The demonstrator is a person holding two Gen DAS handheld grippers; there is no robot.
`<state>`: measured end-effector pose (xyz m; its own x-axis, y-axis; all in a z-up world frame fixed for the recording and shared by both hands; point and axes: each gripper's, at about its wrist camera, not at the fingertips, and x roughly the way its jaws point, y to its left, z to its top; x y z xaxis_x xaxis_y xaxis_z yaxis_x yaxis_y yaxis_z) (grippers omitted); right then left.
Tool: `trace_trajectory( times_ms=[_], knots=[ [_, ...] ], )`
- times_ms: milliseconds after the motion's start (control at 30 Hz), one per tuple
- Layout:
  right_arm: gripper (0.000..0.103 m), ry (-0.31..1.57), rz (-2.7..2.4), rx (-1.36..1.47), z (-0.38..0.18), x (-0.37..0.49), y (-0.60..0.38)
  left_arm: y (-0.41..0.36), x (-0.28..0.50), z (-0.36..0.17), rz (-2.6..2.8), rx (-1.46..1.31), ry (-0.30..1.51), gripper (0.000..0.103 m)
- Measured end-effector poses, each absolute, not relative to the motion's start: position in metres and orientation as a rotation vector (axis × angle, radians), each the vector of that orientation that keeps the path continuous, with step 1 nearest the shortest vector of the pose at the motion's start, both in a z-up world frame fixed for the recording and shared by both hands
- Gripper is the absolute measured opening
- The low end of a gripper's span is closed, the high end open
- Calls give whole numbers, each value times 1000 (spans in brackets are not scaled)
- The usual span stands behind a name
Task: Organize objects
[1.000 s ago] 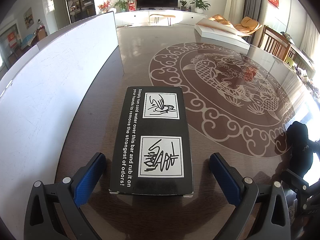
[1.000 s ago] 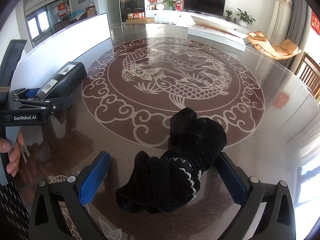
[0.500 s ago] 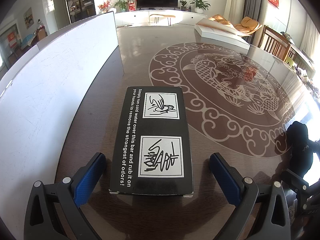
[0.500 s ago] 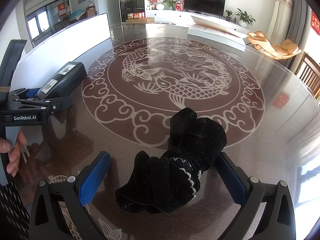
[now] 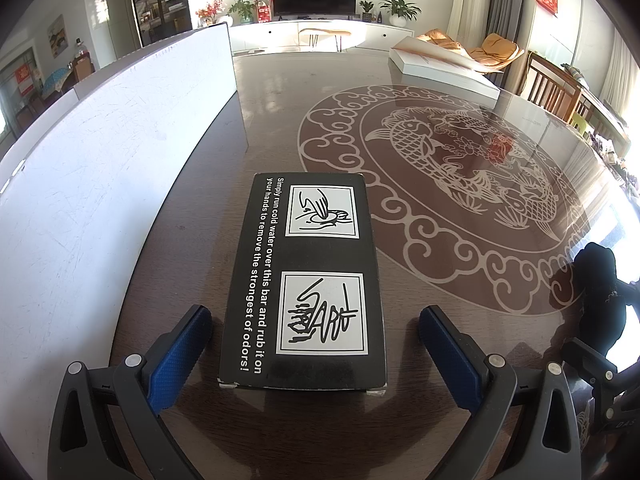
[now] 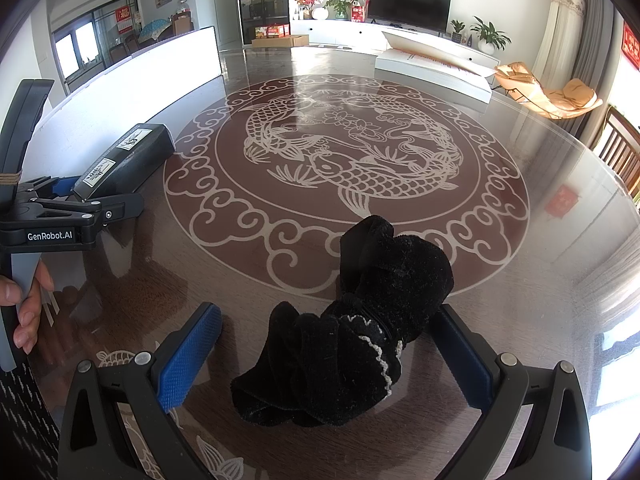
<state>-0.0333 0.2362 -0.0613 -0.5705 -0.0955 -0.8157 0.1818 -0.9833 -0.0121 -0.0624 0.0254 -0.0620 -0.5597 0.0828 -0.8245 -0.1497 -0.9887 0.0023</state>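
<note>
A black box (image 5: 306, 280) with white text and two line drawings lies flat on the dark table. My left gripper (image 5: 314, 344) is open, its blue pads either side of the box's near end, not touching. The box also shows in the right wrist view (image 6: 124, 160). A black velvet cloth item with white trim (image 6: 348, 328) lies crumpled on the table. My right gripper (image 6: 324, 352) is open around it, the right pad close against the cloth. The cloth shows at the right edge of the left wrist view (image 5: 600, 300).
A tall white panel (image 5: 100, 168) stands along the table's left side. A flat white box (image 6: 432, 68) lies at the far end. The table has a round fish inlay (image 6: 344, 160). Wooden chairs (image 5: 556, 88) stand on the right.
</note>
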Motion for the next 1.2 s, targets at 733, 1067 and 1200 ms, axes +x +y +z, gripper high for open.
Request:
trace_trajectory(
  times_ms=[733,1067,1200],
  knots=[
    [93,-1,-2667,1541,-43,-49,245,19,-60,-49,2636,-1351,110,58],
    [40,50,-2695,1393,0,-44,225,-3,-48,-8,2659,-1216,-126,58],
    [40,38,-2675,1209,54,-55,190,-29,-39,46,2661,-1110,-267,58]
  ],
)
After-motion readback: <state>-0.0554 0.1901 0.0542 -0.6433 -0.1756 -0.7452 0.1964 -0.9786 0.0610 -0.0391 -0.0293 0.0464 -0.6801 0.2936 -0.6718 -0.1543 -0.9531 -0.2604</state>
